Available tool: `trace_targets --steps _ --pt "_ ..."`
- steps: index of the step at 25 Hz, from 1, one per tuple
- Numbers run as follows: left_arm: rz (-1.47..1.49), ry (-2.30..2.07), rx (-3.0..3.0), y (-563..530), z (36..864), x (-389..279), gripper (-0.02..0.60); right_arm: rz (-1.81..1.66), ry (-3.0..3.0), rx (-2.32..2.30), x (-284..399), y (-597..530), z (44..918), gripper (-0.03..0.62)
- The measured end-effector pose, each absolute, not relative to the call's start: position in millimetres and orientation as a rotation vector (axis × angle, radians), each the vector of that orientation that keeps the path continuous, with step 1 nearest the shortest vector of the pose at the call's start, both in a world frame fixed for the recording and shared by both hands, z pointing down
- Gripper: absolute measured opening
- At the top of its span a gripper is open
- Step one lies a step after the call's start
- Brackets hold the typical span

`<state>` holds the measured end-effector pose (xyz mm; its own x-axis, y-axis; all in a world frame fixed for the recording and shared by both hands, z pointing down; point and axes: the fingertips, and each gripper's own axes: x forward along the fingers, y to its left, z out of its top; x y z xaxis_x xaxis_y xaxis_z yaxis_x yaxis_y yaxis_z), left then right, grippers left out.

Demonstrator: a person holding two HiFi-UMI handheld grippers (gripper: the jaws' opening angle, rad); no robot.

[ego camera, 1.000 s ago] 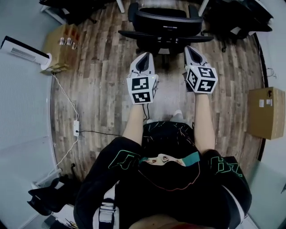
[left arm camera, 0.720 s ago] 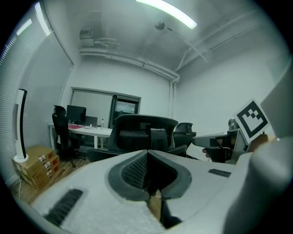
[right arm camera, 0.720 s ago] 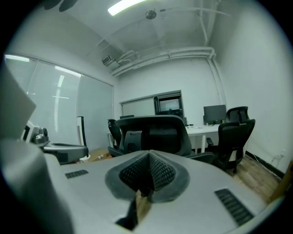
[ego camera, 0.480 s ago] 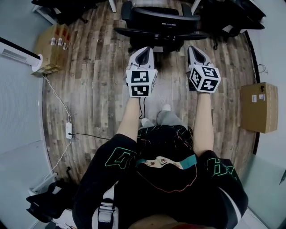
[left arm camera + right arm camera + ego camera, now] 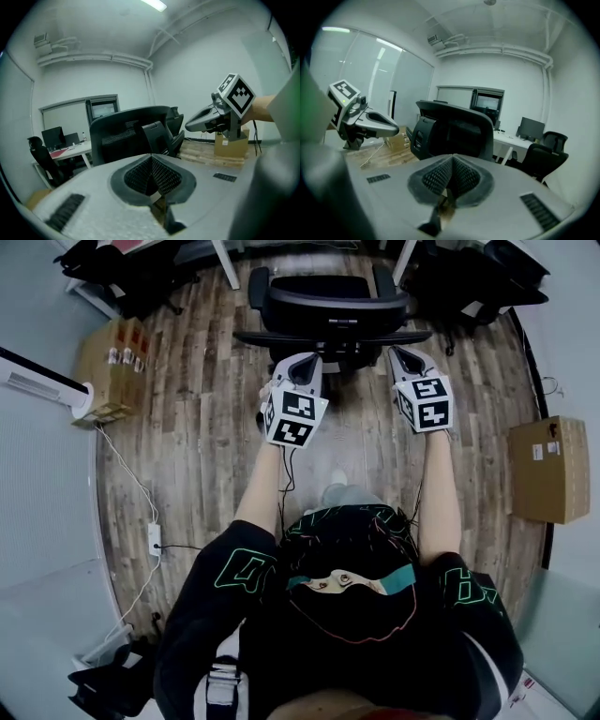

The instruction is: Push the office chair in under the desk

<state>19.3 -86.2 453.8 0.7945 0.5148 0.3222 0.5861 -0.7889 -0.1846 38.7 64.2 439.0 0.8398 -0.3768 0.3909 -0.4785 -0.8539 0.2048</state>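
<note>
Office chair (image 5: 328, 306) sits at the front edge of the desk (image 5: 223, 266), backrest toward the person; left gripper (image 5: 302, 367) and right gripper (image 5: 401, 357), jaws together and empty, near it; best pressed evenly, straight in.

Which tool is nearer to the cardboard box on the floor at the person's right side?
Right. The right tool is left of the cardboard box in the head view; the left tool is farther left, beyond it.

**Office chair** (image 5: 328, 304): matt black plastic frame and back. **Floor** (image 5: 197, 427): wood-look planks, coarse-grained, with a low sheen; **cardboard box** (image 5: 548, 470): matt brown paperboard. **Left gripper** (image 5: 151, 161) and **right gripper** (image 5: 452, 161): pale grey, finely stippled matt plastic, with black cross-hatched pads (image 5: 138, 176).
</note>
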Motion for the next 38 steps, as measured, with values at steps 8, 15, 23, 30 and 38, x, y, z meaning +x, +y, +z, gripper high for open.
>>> trace_targets --steps 8,15,23,30,38 --pt "-0.424 -0.855 -2.394 -86 472 60 0.084 0.533 -0.88 2.359 66 39 459 0.092" --pt "-0.471 -0.867 -2.045 -86 499 77 0.146 0.513 -0.883 1.882 74 28 487 0.124" --pt "-0.512 -0.847 -1.814 -87 516 91 0.152 0.508 -0.897 1.697 89 30 509 0.141" --pt "-0.578 -0.792 -1.63 -97 529 105 0.149 0.502 -0.926 1.634 102 28 524 0.137" --pt "-0.547 -0.785 -1.609 -97 540 117 0.133 0.447 -0.987 1.682 107 29 522 0.135"
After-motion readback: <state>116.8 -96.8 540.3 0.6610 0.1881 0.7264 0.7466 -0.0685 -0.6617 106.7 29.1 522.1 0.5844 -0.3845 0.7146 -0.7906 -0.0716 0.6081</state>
